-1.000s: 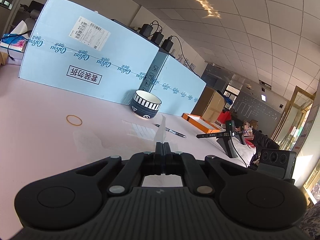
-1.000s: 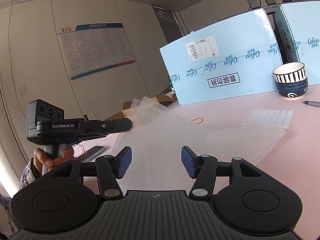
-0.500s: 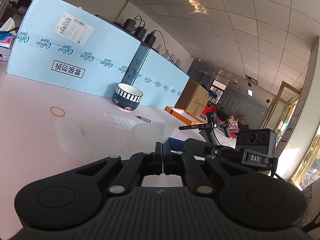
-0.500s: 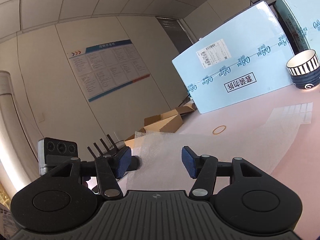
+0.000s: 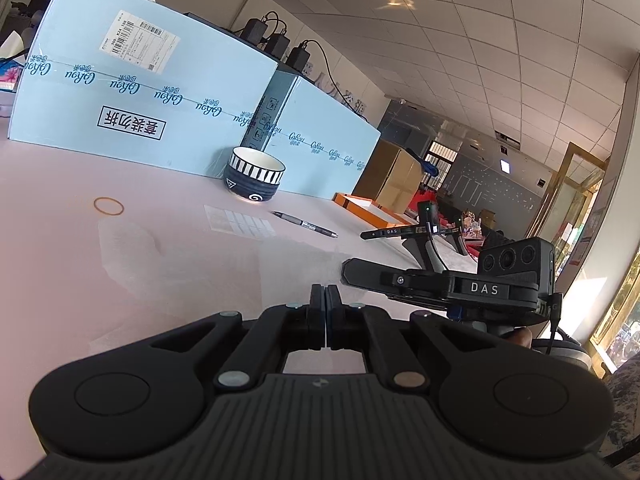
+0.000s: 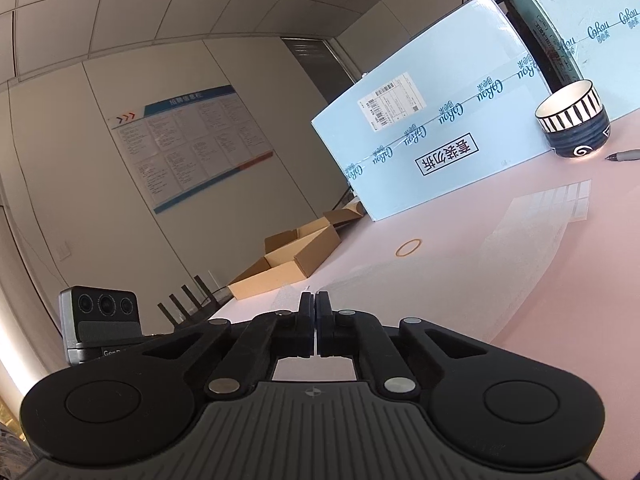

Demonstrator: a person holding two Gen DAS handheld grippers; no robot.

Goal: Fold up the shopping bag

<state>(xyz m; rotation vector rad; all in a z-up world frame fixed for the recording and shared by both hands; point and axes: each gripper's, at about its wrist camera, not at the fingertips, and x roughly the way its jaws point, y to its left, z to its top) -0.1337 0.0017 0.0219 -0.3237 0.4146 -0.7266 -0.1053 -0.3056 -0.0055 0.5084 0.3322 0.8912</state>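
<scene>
Right gripper (image 6: 315, 300) jaws, wide apart half a sec ago, have just closed and now sit pinched together at the near edge of the translucent shopping bag (image 6: 460, 280); a thin bit of bag film seems caught betw the pads, can't be 100% sure. Left gripper (image 5: 325, 294) was shut before and is shut now, pads meeting on the bag's near edge. Bag lies flat on the pink table (image 5: 60, 280), spread out ahead of both grippers, much flatter than a sec ago when part stood up. From left wrist view, right gripper's body w/ "DAS" label sits just to the right, low over the bag. Rubber band (image 5: 108, 205) on table beyond the bag's far left corner, apart from it. Striped bowl (image 5: 255, 179) stands in front of blue cartons (image 5: 140, 92), pen (image 5: 304, 224) near it. Open cardboard box (image 6: 288, 264) off table's left edge in right wrist view
</scene>
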